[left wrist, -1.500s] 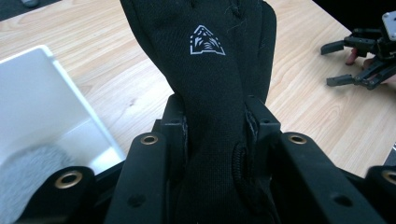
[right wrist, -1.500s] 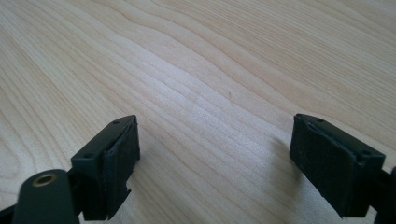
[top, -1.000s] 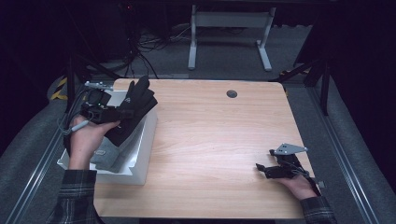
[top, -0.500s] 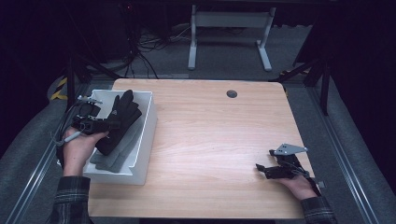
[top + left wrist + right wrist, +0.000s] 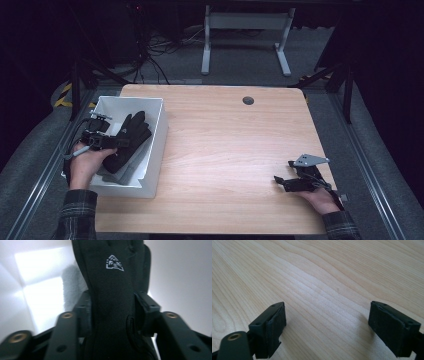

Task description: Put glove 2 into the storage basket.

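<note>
Over bin (image 5: 159,131): left hand-held gripper (image 5: 102,141) just opening, glove (image 5: 127,140) still between jaws, being dropped inside. Right hand-held gripper (image 5: 290,183) open, parked on bench (image 5: 230,145).

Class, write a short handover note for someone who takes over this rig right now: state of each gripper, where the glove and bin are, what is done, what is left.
Left gripper: down in the white bin at the table's left edge, jaws just opening, the black glove between them; whether the pads press on it is unclear.
Right gripper: open, holding nothing, low over the wooden table near its right front corner.
Done: glove carried into the bin, lying on grey fabric there.
Left: probably finish letting go of the glove and lift the left gripper out of the bin.
</note>
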`<action>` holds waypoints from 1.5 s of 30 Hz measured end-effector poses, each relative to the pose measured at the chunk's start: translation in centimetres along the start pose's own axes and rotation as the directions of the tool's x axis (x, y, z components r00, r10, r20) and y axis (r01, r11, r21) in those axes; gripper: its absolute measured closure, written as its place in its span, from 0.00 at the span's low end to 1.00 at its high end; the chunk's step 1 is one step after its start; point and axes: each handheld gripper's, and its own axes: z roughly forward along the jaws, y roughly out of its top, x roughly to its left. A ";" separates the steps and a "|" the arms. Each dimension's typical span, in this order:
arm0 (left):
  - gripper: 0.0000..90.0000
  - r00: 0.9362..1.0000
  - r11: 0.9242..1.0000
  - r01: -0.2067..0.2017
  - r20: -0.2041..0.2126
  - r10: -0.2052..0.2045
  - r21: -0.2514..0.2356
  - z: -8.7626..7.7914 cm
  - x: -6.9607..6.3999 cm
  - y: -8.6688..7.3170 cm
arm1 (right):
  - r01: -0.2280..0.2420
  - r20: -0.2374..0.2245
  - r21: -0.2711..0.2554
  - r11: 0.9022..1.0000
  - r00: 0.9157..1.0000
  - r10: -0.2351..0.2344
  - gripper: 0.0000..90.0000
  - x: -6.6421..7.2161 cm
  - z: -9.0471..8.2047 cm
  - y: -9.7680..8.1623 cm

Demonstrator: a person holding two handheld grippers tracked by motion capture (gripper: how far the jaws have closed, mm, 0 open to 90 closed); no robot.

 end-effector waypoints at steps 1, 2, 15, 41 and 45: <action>0.53 1.000 1.000 0.000 0.000 0.000 0.000 0.0 0.0 0.0 | 0.000 0.000 0.000 1.000 1.000 0.000 0.17 0.0 0.0 0.0; 0.53 1.000 1.000 0.007 -0.005 -0.007 0.000 0.0 0.1 0.0 | 0.000 0.000 0.000 1.000 1.000 0.000 0.17 0.0 0.0 0.0; 0.25 0.995 0.995 -0.041 -0.090 0.032 -0.096 -2.0 -1.7 1.1 | 0.000 0.000 0.000 1.000 1.000 0.000 0.17 0.0 0.0 0.0; 0.20 0.965 0.948 -0.218 0.092 0.244 -0.231 -3.1 -11.6 5.2 | 0.001 -0.002 0.000 1.000 1.000 -0.001 0.17 0.0 0.0 0.0; 0.20 0.955 0.942 -0.246 0.110 0.276 -0.229 -2.4 -12.9 5.5 | 0.001 -0.002 0.000 1.000 1.000 -0.001 0.17 0.0 0.0 0.0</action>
